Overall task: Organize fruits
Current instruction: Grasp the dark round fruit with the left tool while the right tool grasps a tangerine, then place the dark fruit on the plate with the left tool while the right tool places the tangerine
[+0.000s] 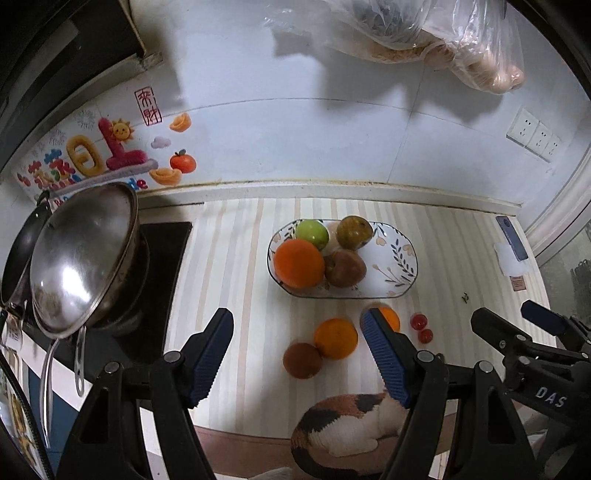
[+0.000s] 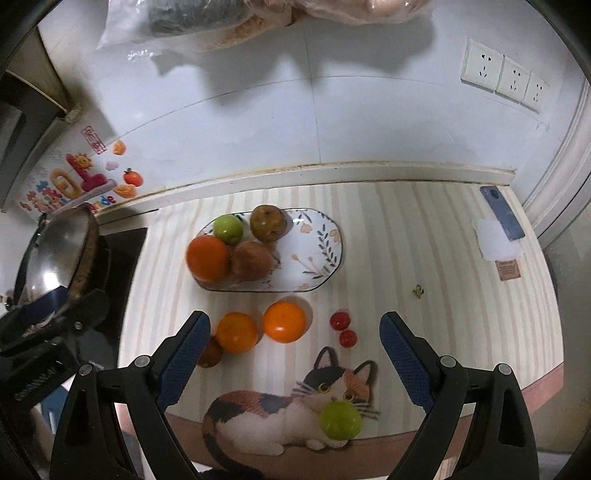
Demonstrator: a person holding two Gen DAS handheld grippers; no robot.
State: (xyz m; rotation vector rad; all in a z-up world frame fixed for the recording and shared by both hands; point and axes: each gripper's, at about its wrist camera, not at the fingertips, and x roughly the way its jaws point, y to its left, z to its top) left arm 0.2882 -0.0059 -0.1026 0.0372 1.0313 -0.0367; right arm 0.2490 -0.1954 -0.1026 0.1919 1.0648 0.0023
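An oval floral plate [image 1: 391, 264] [image 2: 317, 254] holds a large orange [image 1: 298, 263] [image 2: 208, 257], a green apple [image 1: 312, 233] [image 2: 229, 229] and two brown fruits [image 1: 345, 267] [image 2: 268, 222]. On the striped mat in front lie two oranges [image 1: 335, 338] [image 2: 236, 331] [image 2: 284, 321], a brown fruit [image 1: 302, 360] [image 2: 211, 355], two small red fruits [image 1: 419, 321] [image 2: 340, 319] and a green fruit [image 2: 340, 420] on the cat picture. My left gripper [image 1: 297, 354] is open above the loose fruit. My right gripper [image 2: 291, 354] is open, empty.
A steel pot lid [image 1: 81, 258] leans on a wok over the black stove at left. A phone [image 2: 502, 218] and a white paper [image 2: 496, 243] lie at the far right. Plastic bags [image 1: 424, 33] hang on the wall. The counter edge runs near the cat picture [image 2: 288, 417].
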